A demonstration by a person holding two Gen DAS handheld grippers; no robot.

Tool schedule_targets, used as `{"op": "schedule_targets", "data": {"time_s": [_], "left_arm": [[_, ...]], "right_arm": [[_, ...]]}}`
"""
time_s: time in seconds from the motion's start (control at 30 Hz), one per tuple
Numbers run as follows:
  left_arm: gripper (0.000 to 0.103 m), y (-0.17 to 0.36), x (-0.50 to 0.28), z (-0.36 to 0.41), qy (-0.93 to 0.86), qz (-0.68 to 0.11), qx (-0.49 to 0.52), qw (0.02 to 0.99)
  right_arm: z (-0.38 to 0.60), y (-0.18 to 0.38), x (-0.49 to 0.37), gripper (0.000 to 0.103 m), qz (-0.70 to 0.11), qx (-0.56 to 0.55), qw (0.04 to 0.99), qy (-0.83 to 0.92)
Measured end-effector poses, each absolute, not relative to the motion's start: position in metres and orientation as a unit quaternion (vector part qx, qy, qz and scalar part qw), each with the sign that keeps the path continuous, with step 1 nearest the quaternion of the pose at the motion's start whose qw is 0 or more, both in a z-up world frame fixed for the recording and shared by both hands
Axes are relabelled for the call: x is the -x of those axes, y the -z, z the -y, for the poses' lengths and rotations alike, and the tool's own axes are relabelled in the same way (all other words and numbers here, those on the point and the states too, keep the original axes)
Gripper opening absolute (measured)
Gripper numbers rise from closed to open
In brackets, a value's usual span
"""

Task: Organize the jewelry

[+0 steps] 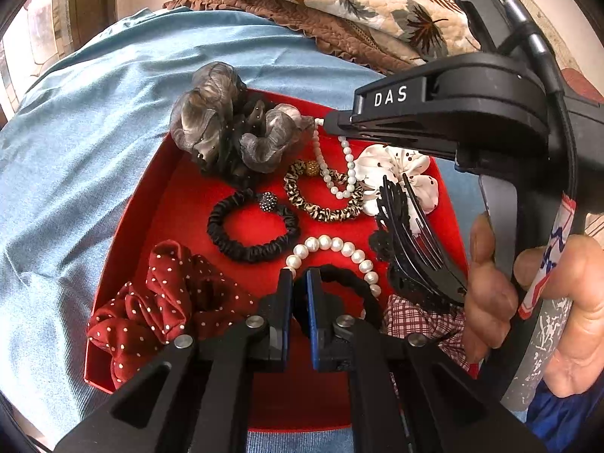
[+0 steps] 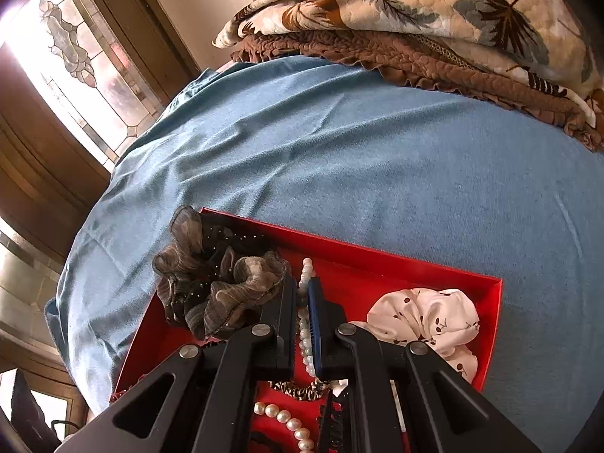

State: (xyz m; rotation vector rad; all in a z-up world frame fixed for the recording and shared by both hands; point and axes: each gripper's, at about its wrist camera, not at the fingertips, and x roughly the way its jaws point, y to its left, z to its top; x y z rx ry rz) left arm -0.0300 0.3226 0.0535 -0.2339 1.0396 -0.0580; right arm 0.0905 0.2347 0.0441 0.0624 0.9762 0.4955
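A red tray (image 1: 181, 173) on a blue bedsheet holds hair ties and pearls. My right gripper (image 1: 328, 122) is shut on a thin pearl strand (image 1: 349, 173) that hangs from its tips; in the right wrist view the strand (image 2: 304, 275) runs between the closed fingers (image 2: 302, 294). My left gripper (image 1: 300, 275) is nearly closed over a black hair tie (image 1: 351, 283) by a large-pearl bracelet (image 1: 336, 245); I cannot tell whether it grips anything.
In the tray lie a grey scrunchie (image 1: 215, 113), a black scrunchie (image 1: 253, 226), a leopard scrunchie (image 1: 324, 204), a red dotted scrunchie (image 1: 151, 302), a white scrunchie (image 2: 426, 321) and a black comb clip (image 1: 411, 241). A quilt (image 2: 415, 19) lies beyond.
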Motion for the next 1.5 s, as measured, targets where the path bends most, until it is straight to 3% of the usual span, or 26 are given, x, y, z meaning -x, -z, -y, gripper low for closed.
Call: {"op": "schedule_targets", "data": {"time_s": [0.17, 0.23, 0.3, 0.33, 0.4, 0.8, 1.03, 1.2, 1.27, 1.5], "left_arm": [[0.008, -0.054, 0.031, -0.321, 0.021, -0.494, 0.106, 0.863], [0.019, -0.056, 0.033, -0.320, 0.018, -0.490, 0.103, 0.865], [0.046, -0.060, 0.035, -0.318, 0.015, -0.481, 0.101, 0.871], [0.049, -0.062, 0.037, -0.318, 0.013, -0.477, 0.099, 0.873], [0.054, -0.066, 0.039, -0.317, 0.011, -0.469, 0.095, 0.878], [0.058, -0.082, 0.050, -0.304, 0.017, -0.439, 0.071, 0.895], [0.061, -0.099, 0.069, -0.295, -0.028, -0.375, 0.047, 0.925], [0.094, -0.119, 0.105, -0.285, -0.113, -0.277, 0.011, 0.954], [0.102, -0.126, 0.123, -0.284, -0.143, -0.243, 0.008, 0.960], [0.103, -0.140, 0.177, -0.281, -0.203, -0.229, 0.017, 0.952]], "right_arm": [[-0.235, -0.043, -0.090, 0.007, -0.466, -0.028, 0.853, -0.234], [-0.235, -0.045, -0.089, 0.008, -0.464, -0.031, 0.853, -0.236], [-0.235, -0.049, -0.086, 0.021, -0.459, -0.028, 0.855, -0.238], [-0.235, -0.053, -0.084, 0.038, -0.453, -0.025, 0.858, -0.240], [-0.233, -0.062, -0.078, 0.053, -0.436, -0.020, 0.868, -0.239], [-0.179, -0.105, -0.037, 0.055, -0.397, -0.037, 0.890, -0.222], [-0.124, -0.103, 0.014, 0.058, -0.391, -0.056, 0.899, -0.187], [-0.099, -0.090, 0.064, 0.060, -0.384, -0.041, 0.909, -0.157], [-0.095, -0.087, 0.082, 0.060, -0.380, -0.029, 0.912, -0.153], [-0.081, -0.082, 0.135, 0.066, -0.354, -0.012, 0.924, -0.142]]}}
